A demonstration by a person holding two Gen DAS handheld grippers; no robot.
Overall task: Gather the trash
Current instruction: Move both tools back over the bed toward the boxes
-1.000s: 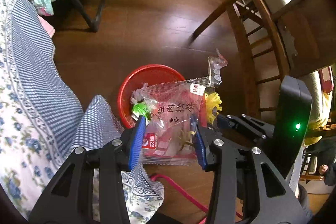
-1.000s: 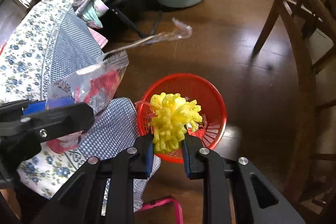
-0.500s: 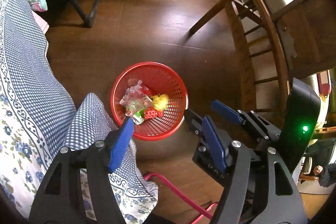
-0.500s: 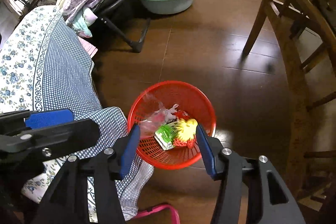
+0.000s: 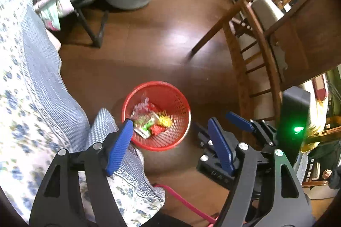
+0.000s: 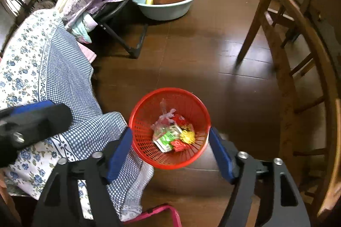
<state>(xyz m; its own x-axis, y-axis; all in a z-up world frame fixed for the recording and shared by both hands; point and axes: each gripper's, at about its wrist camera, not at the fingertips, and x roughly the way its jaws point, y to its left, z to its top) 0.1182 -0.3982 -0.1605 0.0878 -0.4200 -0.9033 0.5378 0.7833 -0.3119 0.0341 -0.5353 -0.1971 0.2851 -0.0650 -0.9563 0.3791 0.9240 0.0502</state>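
Left gripper [image 5: 170, 139] & right gripper [image 6: 170, 147]: black triangular-cutout frames w/ silver screws, blue-padded jaws; right's body shows green LED.

You have open dark wood floor [image 6: 191, 61] beyond the red basket [image 6: 147, 150], between the bed and the chairs. On your left the blue-checked bedspread [image 6: 64, 69] hangs down and touches the basket's near-left rim, so that side is closed. To the right the wooden chair [image 6: 298, 69] legs and rungs wall off the passage. Farther ahead a folding frame's black legs [image 6: 127, 43] and a pale blue basin [image 6: 170, 7] sit on the floor. The basket's mouth is unobstructed from above; both grippers, the left gripper [image 5: 170, 148] and the right gripper [image 6: 170, 154], hang wide apart over its near edge
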